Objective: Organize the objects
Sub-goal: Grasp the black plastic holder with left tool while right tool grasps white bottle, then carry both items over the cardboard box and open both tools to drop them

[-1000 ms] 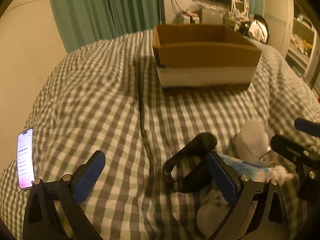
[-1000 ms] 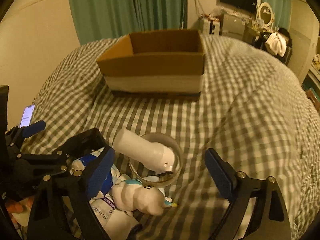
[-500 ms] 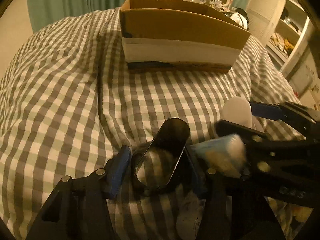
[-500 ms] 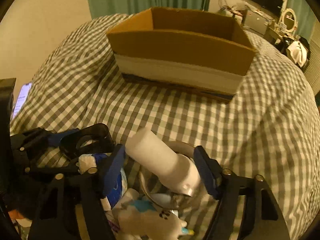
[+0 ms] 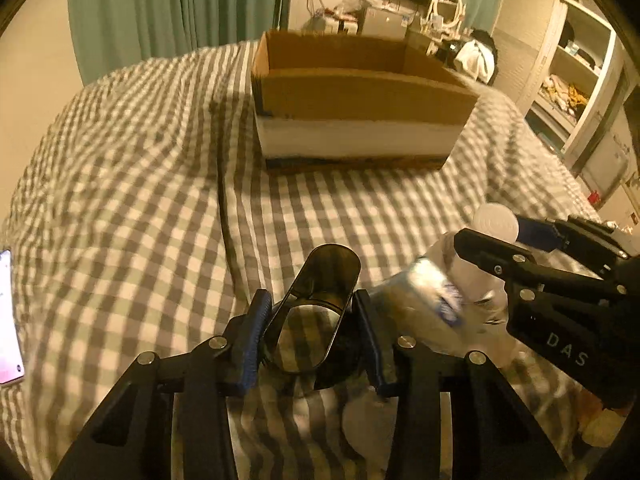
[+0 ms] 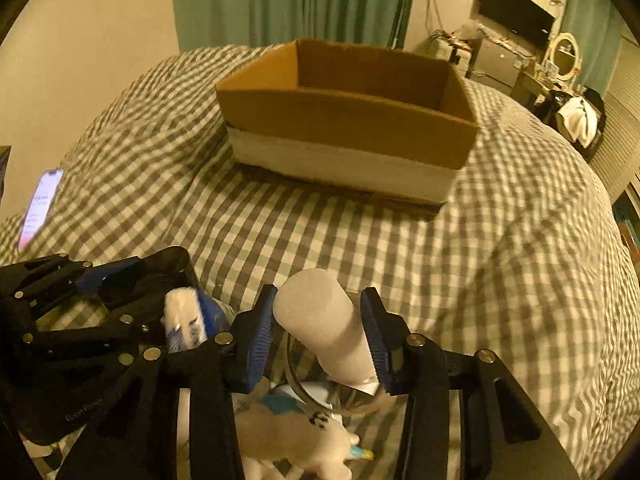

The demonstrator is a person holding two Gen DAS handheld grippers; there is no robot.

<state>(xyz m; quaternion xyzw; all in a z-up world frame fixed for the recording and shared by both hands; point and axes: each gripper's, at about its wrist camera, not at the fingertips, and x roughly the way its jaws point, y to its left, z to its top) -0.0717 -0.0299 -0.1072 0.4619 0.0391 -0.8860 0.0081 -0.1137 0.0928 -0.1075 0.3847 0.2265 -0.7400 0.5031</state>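
An open cardboard box [image 5: 360, 100] stands on the checked bedspread ahead; it also shows in the right wrist view [image 6: 344, 120]. My left gripper [image 5: 310, 320] is shut on a glossy black oval case [image 5: 316, 312], held just above the bed. My right gripper [image 6: 320, 332] is shut on a white cylindrical bottle [image 6: 324, 324], lifted over a clear round ring [image 6: 320, 392]. The bottle also shows at the right of the left wrist view [image 5: 494, 224]. A blue-and-white tube [image 6: 184, 320] lies between the two grippers.
A white plush toy [image 6: 296, 440] lies under my right gripper. A lit phone [image 6: 40, 204] lies at the bed's left edge; it also shows in the left wrist view [image 5: 8, 320]. Green curtains, a TV and cluttered shelves stand beyond the bed.
Both grippers went from wide open to shut: the left closed on the black case, the right on the white bottle. Both objects now sit slightly higher.
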